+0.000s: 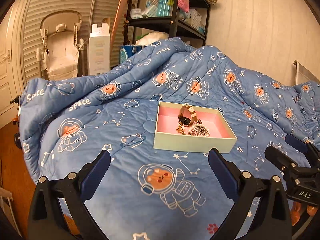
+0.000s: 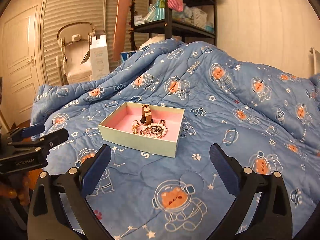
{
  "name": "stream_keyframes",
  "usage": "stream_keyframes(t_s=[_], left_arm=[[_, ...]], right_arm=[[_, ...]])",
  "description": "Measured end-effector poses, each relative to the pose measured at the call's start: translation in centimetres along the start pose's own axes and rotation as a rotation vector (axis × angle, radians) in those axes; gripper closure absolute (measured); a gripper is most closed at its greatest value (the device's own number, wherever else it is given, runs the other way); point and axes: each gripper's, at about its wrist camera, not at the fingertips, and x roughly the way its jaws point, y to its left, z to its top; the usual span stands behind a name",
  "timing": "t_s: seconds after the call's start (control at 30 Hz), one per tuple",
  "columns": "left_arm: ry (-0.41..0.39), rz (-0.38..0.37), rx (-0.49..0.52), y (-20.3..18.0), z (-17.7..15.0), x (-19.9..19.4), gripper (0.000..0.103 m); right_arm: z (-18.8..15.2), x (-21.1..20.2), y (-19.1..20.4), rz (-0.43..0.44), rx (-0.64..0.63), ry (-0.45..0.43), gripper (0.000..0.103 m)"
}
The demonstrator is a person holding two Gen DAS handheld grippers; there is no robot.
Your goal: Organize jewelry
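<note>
A pale green box (image 1: 190, 143) with a pink lining sits on the blue space-print quilt (image 1: 120, 120). Inside lie a watch with a rose-gold strap (image 1: 187, 116), a gold chain piece (image 1: 180, 129) and a pearl bracelet tangled with silver pieces (image 1: 198, 130). The box (image 2: 140, 142) shows in the right wrist view with the watch (image 2: 146, 116), gold piece (image 2: 135, 127) and pearls (image 2: 158, 131). My left gripper (image 1: 160, 160) is open and empty, just short of the box. My right gripper (image 2: 160, 158) is open and empty, near the box's front right corner.
The quilt bunches into high folds behind the box (image 1: 180, 60). A black shelf unit (image 1: 174, 20), a white carton (image 1: 99, 54) and a baby seat (image 1: 60, 46) stand beyond the bed. The right gripper shows at the left view's right edge (image 1: 290, 160).
</note>
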Motion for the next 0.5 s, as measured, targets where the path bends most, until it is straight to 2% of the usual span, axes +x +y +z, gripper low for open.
stream_keyframes(t_s=[0.13,0.27,0.37,0.5], left_arm=[[-0.054,0.018,0.005,-0.7,-2.8,-5.1,0.007],[-0.063,0.004,-0.003,-1.6,-5.1,-9.4,0.007],[-0.116,-0.003,-0.011,-2.2,-6.0,-12.7,0.007],[-0.206,0.027,0.066,-3.7,-6.7,-16.0,0.007]], right_arm=[[-2.0,-5.4,0.1,-0.048,0.058,-0.059,0.006],[-4.2,-9.8,0.9,-0.053,0.019,-0.099,0.006],[-5.3,-12.1,0.7,-0.059,0.041,-0.089,0.006],[-6.2,-14.4,0.3,-0.078,0.088,-0.076,0.006]])
